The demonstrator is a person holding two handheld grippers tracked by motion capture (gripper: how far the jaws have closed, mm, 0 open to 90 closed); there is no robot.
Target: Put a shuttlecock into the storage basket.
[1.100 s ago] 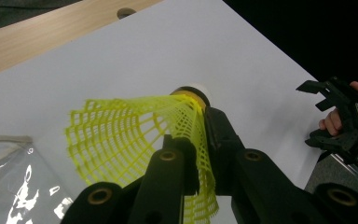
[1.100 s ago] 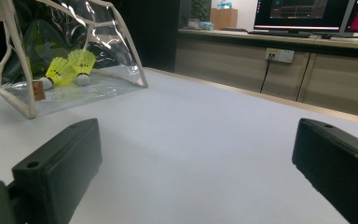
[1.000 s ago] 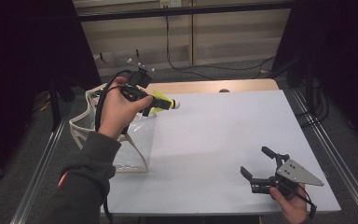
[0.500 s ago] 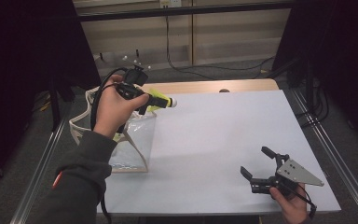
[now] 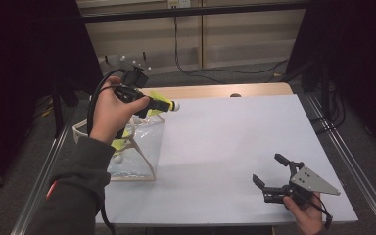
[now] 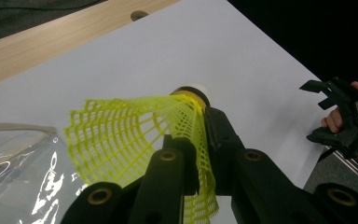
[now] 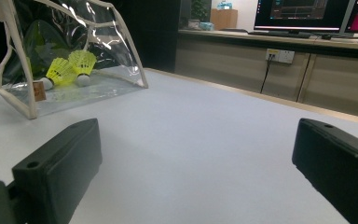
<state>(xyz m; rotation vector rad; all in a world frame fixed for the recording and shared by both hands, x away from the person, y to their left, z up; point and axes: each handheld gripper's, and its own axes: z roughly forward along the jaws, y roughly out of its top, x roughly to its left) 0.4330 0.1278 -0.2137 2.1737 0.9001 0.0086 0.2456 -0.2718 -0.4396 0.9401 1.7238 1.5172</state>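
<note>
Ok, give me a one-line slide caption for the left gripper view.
Left gripper clamping a yellow shuttlecock by its skirt above the white table, clear bag alongside.

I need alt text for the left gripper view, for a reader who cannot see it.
The left hand-held gripper pinches the skirt of a yellow shuttlecock above a white table. A clear bag lies lower left; the right hand-held gripper is at the right edge.

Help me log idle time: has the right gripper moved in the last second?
No. The right gripper sits at the same spot near the table's near right corner.
</note>
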